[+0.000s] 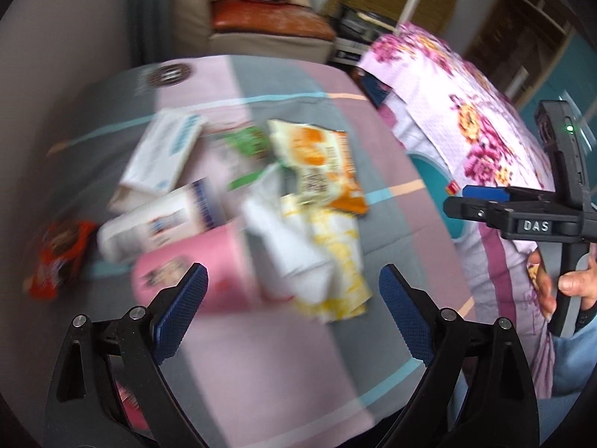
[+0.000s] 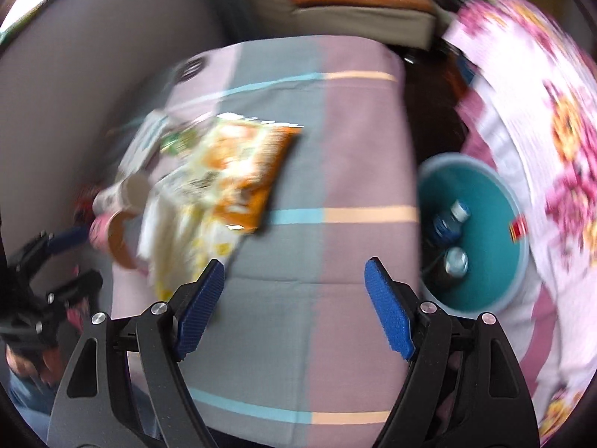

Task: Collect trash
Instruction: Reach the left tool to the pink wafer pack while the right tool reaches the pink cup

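A blurred heap of trash lies on a pink-and-grey striped cloth: an orange snack bag, a yellow wrapper, white tissue packs, a pink cup on its side and a red wrapper. My left gripper hangs open just in front of the heap with nothing between its pads. My right gripper is open and empty over bare cloth, right of the orange snack bag. A teal bin beside it holds two bottles.
A floral quilt rises on the right, behind the teal bin. A sofa stands at the back. The right gripper and a hand show at the right edge. The left gripper shows at the far left.
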Tool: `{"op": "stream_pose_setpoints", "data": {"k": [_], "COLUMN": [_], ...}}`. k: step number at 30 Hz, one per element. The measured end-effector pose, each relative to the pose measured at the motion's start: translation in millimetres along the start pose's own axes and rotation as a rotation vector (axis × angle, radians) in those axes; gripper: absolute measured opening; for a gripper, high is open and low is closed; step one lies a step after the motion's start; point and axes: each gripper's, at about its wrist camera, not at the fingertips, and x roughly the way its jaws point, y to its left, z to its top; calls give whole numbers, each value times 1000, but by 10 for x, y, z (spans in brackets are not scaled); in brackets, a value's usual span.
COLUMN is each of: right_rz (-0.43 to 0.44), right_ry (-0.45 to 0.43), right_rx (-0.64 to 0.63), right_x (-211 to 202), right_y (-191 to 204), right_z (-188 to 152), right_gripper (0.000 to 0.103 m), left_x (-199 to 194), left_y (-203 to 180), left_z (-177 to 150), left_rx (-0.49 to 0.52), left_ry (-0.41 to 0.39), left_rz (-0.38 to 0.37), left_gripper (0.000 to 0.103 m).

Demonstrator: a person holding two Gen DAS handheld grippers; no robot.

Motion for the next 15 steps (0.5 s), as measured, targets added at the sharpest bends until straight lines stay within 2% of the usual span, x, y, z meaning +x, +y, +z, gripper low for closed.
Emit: {"op": "stream_pose_setpoints", "data": {"k": [11,15], "right_rz": [45,67], "right_ry": [65,86], "right_rx": [-377,-471], "right_x": [203,319], "right_y": [1399,1816], "right_z": [216,277], "right_gripper": [74,74], "left_x": [-366,-480], "left_y": [827,1117], "left_z": [-550,-767], "left_rx": [-179,-252], "left_ry": [-26,-36], "left_rz": [70,88], "left_gripper": [93,93]}}
